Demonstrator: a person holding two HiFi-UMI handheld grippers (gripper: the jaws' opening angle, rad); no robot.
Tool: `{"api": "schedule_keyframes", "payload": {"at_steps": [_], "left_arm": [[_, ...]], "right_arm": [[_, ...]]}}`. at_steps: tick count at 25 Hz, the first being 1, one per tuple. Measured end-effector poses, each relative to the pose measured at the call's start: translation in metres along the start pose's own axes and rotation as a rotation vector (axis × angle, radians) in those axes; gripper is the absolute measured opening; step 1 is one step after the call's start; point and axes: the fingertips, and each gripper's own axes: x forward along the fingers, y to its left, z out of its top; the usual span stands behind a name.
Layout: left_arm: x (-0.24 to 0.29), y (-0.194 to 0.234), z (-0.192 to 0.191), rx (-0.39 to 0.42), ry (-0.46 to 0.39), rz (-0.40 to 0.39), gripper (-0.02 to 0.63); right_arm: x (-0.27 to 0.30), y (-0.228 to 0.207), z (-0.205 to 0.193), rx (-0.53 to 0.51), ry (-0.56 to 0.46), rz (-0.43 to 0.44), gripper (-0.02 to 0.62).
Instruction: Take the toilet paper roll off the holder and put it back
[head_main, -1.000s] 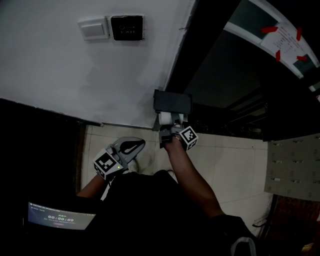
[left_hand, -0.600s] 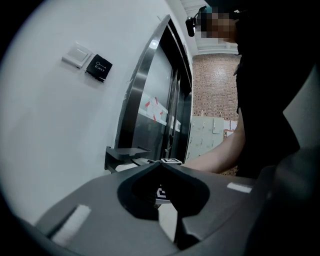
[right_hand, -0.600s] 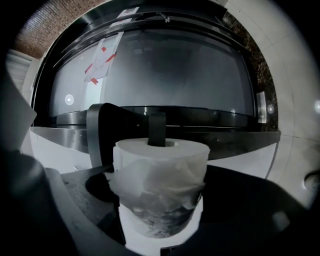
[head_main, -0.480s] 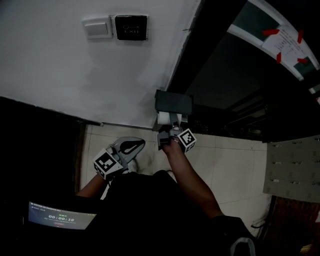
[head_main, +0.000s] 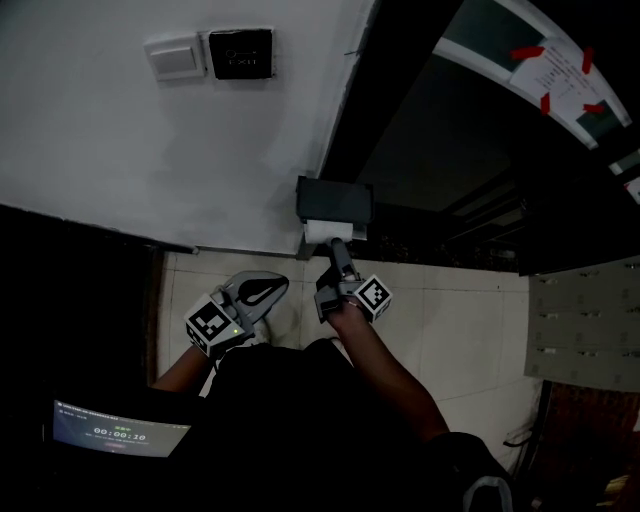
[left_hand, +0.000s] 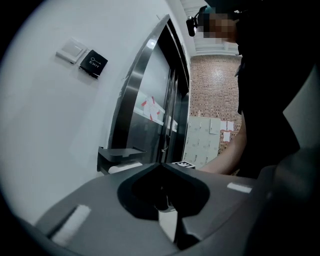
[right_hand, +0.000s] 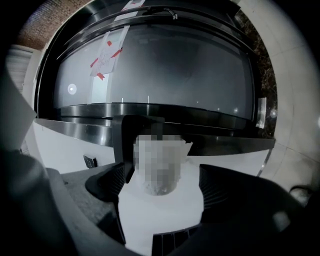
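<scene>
A dark wall holder sits low on the white wall beside the door frame. The white toilet paper roll hangs right under it. My right gripper reaches up to the roll from below. In the right gripper view the roll fills the gap between the jaws of the right gripper and touches both ribbed pads, under the holder. My left gripper hangs low by my leg, shut and holding nothing. From the left gripper view, holder and roll show beyond the left gripper.
A light switch and a dark exit plate sit higher on the wall. A curved dark glass door with a taped notice stands right of the holder. Tiled floor, grey lockers, a lit screen at lower left.
The head view has shifted a little. The right gripper's marker cube now sits slightly farther below the holder, while the roll stays under the holder. The left gripper has not moved.
</scene>
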Motion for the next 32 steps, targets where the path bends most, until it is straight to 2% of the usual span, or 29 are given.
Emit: {"api": "schedule_keyframes", "payload": {"at_steps": [3,6,8,15,20,23,25,28,29,30,32], "left_arm": [[0.008,-0.004,0.004,-0.002,0.003,-0.012,0.005],[0.015,-0.006,0.005,0.007,0.001,-0.020,0.005],[0.019,-0.008,0.010,-0.004,0.004,-0.024,0.005],[0.027,-0.009,0.007,0.015,-0.001,-0.034,0.005],[0.032,-0.009,0.007,0.024,-0.001,-0.034,0.005],[0.032,-0.008,0.008,0.024,-0.002,-0.030,0.005],[0.031,-0.006,0.008,0.024,-0.001,-0.024,0.005],[0.029,-0.003,0.009,0.023,-0.003,-0.013,0.005],[0.028,-0.002,0.009,0.023,-0.005,-0.009,0.005],[0.028,-0.001,0.010,0.023,-0.007,-0.007,0.005],[0.028,0.000,0.013,0.023,-0.009,-0.005,0.005]], "right_arm": [[-0.013,0.006,-0.009,-0.061,0.064,0.013,0.460],[-0.022,0.021,-0.013,-0.174,0.133,0.046,0.460],[-0.024,0.041,-0.013,-0.286,0.169,0.104,0.460],[-0.033,0.086,-0.011,-0.619,0.245,0.165,0.460],[-0.036,0.108,-0.028,-0.994,0.331,0.232,0.460],[-0.040,0.120,-0.035,-1.195,0.348,0.262,0.460],[-0.041,0.127,-0.037,-1.280,0.347,0.285,0.459],[-0.045,0.137,-0.041,-1.354,0.340,0.333,0.455],[-0.048,0.144,-0.043,-1.376,0.341,0.349,0.422],[-0.051,0.152,-0.045,-1.394,0.343,0.366,0.354],[-0.056,0.164,-0.047,-1.404,0.348,0.397,0.151]]}}
